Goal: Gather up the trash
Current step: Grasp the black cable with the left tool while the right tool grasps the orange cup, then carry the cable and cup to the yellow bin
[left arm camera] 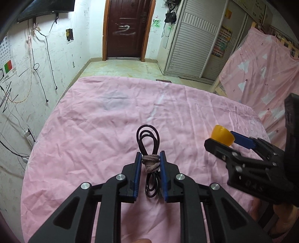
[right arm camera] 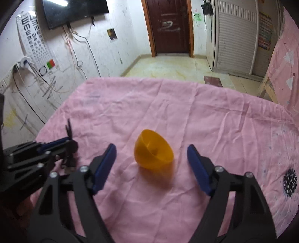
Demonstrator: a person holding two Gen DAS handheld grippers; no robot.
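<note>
A coiled dark cable tied with a grey-brown cord (left arm camera: 149,162) sits between the blue pads of my left gripper (left arm camera: 150,157), which is shut on it over the pink sheet (left arm camera: 104,127). An orange plastic half-shell cup (right arm camera: 152,152) lies on the sheet between the wide-open fingers of my right gripper (right arm camera: 151,149), untouched. In the left wrist view the cup (left arm camera: 222,135) shows at the right gripper's tips (left arm camera: 222,142). The left gripper (right arm camera: 69,145) appears at the left of the right wrist view.
The pink sheet covers a bed (right arm camera: 205,115). A wall with hanging cables (left arm camera: 37,74) and a TV (right arm camera: 74,11) is at the left. A brown door (left arm camera: 127,28) and a white wardrobe (left arm camera: 194,46) are at the back. A second pink-covered frame (left arm camera: 261,74) stands at the right.
</note>
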